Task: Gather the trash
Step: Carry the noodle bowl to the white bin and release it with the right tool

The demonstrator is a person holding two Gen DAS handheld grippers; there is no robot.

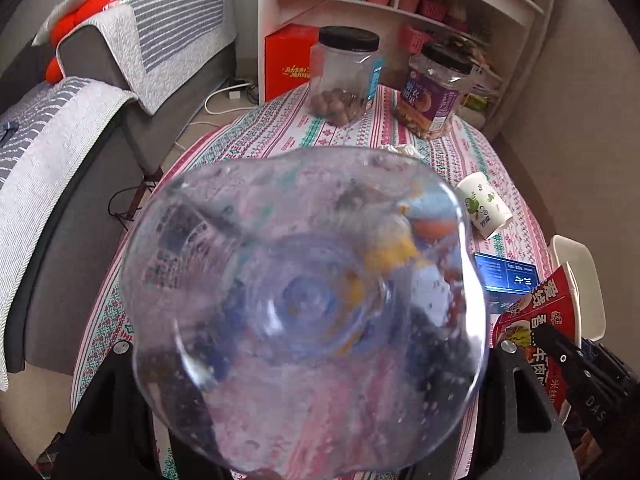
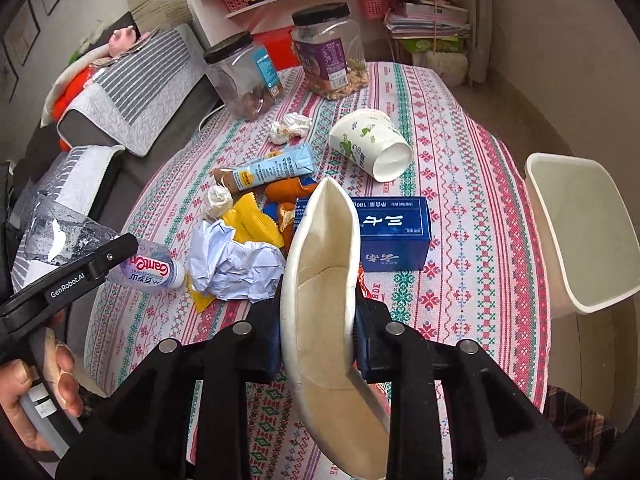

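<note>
At the far left of the right wrist view, a hand (image 2: 36, 384) holds the left gripper (image 2: 86, 258), marked "GenRobot.AI", whose jaws pinch a clear plastic bottle (image 2: 150, 268) with a pink "GamE" label, lifted above the patterned tablecloth (image 2: 472, 208). Next comes crumpled white paper (image 2: 232, 260), a yellow wrapper (image 2: 254, 220) and a pale blue drink carton (image 2: 272, 168) in the pile of trash. In the middle, the right gripper (image 2: 318, 344) has its jaws pressed on a flattened paper bowl (image 2: 320, 280), squeezing it narrow. Behind it lies a blue box (image 2: 394, 236) with white Chinese characters, and a tipped paper cup (image 2: 370, 144) printed with green. A white bin (image 2: 580, 232) stands at the table's right edge.
</note>
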